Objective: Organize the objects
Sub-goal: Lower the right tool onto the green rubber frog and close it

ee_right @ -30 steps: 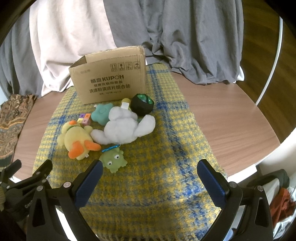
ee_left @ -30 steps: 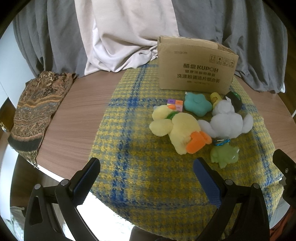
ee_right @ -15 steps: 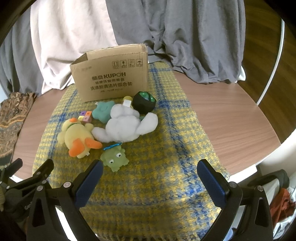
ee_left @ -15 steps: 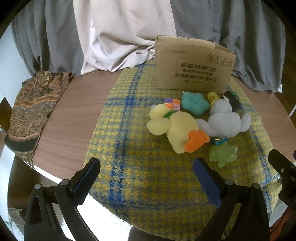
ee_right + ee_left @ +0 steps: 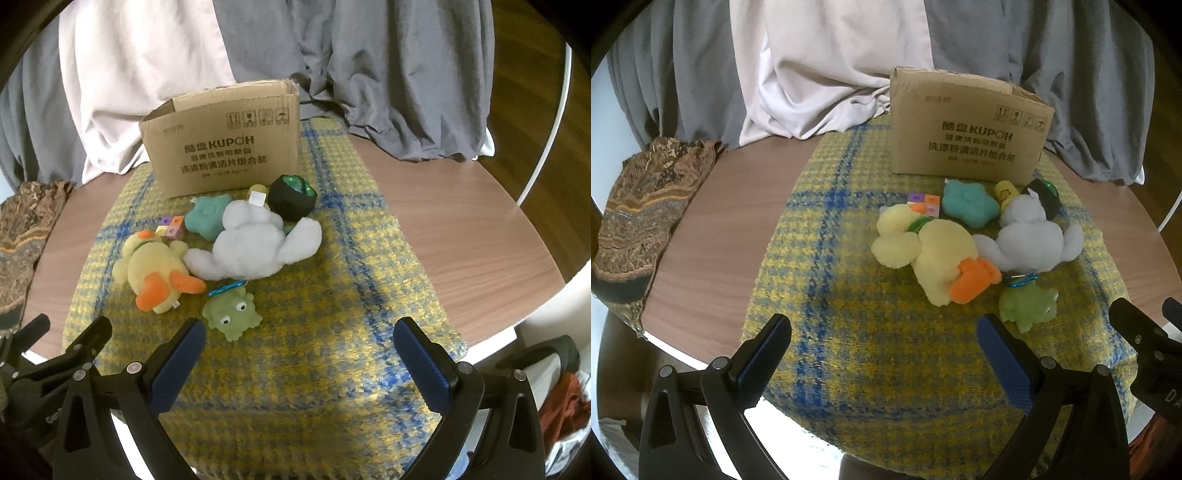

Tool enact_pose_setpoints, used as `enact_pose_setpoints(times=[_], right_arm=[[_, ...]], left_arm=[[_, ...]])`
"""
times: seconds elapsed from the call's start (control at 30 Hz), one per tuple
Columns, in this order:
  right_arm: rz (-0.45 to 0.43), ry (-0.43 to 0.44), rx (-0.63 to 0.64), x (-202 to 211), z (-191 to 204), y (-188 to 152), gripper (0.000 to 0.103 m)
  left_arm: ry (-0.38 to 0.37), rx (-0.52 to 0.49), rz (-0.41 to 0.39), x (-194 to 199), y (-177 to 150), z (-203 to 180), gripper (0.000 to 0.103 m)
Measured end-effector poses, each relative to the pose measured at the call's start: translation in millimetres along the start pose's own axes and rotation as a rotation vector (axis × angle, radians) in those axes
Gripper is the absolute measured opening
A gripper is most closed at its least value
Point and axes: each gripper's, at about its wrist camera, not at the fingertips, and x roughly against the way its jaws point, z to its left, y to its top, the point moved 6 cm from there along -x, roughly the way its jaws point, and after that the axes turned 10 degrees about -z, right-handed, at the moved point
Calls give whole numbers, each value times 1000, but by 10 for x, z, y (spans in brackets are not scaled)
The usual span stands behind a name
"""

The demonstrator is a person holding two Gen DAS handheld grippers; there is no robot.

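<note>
A pile of toys lies on a yellow and blue plaid cloth (image 5: 849,288) (image 5: 332,332) in front of an open cardboard box (image 5: 967,129) (image 5: 225,147). There is a yellow plush duck (image 5: 934,258) (image 5: 155,269), a white plush (image 5: 1030,240) (image 5: 255,247), a small green frog toy (image 5: 1027,306) (image 5: 231,314), a teal star plush (image 5: 967,203) (image 5: 207,216), coloured cubes (image 5: 925,205) (image 5: 171,229) and a black and green ball (image 5: 291,195). My left gripper (image 5: 882,343) hovers open near the cloth's front edge. My right gripper (image 5: 299,350) also hangs open, just in front of the frog.
The cloth covers a round wooden table (image 5: 731,221) (image 5: 461,229). A patterned brown fabric (image 5: 646,214) drapes over its left edge. Grey and white drapes (image 5: 831,74) hang behind the box. The right gripper's frame shows at the lower right of the left wrist view.
Both grippers have moved slightly forward toward the toys, so the pile and box look a little nearer. Nothing on the cloth has moved, and both grippers have stayed open.
</note>
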Motion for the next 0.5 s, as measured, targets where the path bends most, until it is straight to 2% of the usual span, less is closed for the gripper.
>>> enact_pose_setpoints(times=[0.33, 0.5], right_arm=[[24, 9, 20, -262, 169, -72, 102], [44, 44, 28, -458, 306, -128, 102]], left_arm=[[32, 29, 31, -259, -133, 178, 102], [52, 42, 37, -390, -161, 274, 102]])
